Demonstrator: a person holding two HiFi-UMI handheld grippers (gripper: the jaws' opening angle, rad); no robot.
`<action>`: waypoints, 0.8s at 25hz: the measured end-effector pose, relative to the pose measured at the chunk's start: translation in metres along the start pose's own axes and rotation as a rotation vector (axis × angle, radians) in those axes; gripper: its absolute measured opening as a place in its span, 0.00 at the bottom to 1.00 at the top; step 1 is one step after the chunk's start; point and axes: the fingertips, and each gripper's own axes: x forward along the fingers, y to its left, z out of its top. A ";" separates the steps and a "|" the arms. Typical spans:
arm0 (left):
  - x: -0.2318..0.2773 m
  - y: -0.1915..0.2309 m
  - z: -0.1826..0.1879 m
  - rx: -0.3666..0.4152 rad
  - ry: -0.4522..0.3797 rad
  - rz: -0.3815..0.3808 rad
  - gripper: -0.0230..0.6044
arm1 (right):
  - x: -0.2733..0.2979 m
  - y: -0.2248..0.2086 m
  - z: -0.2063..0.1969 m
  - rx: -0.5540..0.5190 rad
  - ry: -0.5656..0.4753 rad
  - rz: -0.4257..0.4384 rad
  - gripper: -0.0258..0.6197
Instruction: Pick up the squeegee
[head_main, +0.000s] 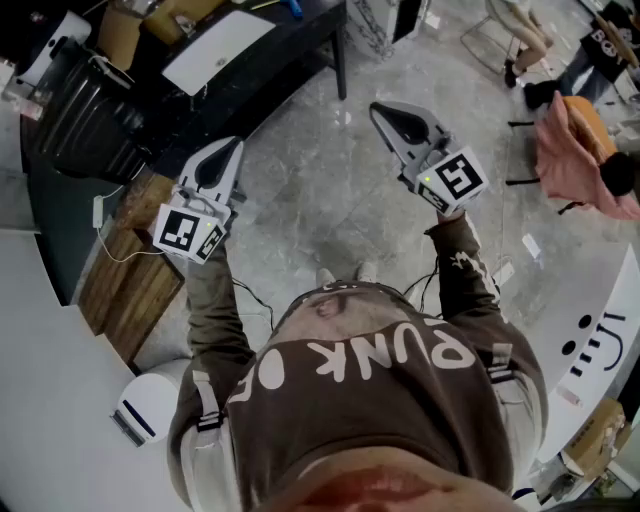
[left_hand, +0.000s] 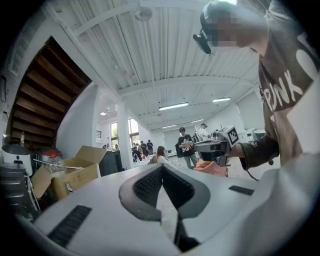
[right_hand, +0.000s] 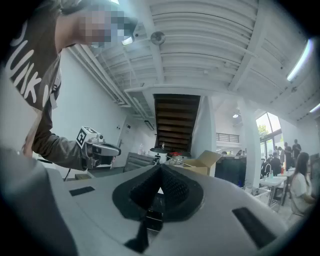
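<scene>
My left gripper (head_main: 228, 150) and right gripper (head_main: 382, 112) hang level above the floor (head_main: 300, 195), both with jaws together on nothing. I should first find the squeegee, then open one gripper before reaching. No view shows it, and the cluttered desk (head_main: 285, 55) beyond my left gripper is partly cut off.

We record the left gripper (head_main: 231, 145) and the right gripper (head_main: 379, 108) as pale grey with dark grey textured pads (left_hand: 147, 187), their marker cubes (head_main: 188, 230) black-and-white in square patterns. The sweatshirt (head_main: 380, 425) is brown with white lettering; the floor (head_main: 300, 200) is mottled grey.
</scene>
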 end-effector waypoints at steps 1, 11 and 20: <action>0.000 0.000 0.000 -0.001 0.002 0.000 0.04 | 0.000 -0.001 0.000 0.000 0.000 -0.001 0.05; 0.004 0.003 -0.002 0.000 0.006 0.001 0.04 | 0.003 -0.004 -0.003 0.011 0.001 0.001 0.05; 0.008 0.001 -0.001 0.000 0.010 0.001 0.04 | 0.003 -0.010 -0.005 0.020 -0.003 -0.007 0.05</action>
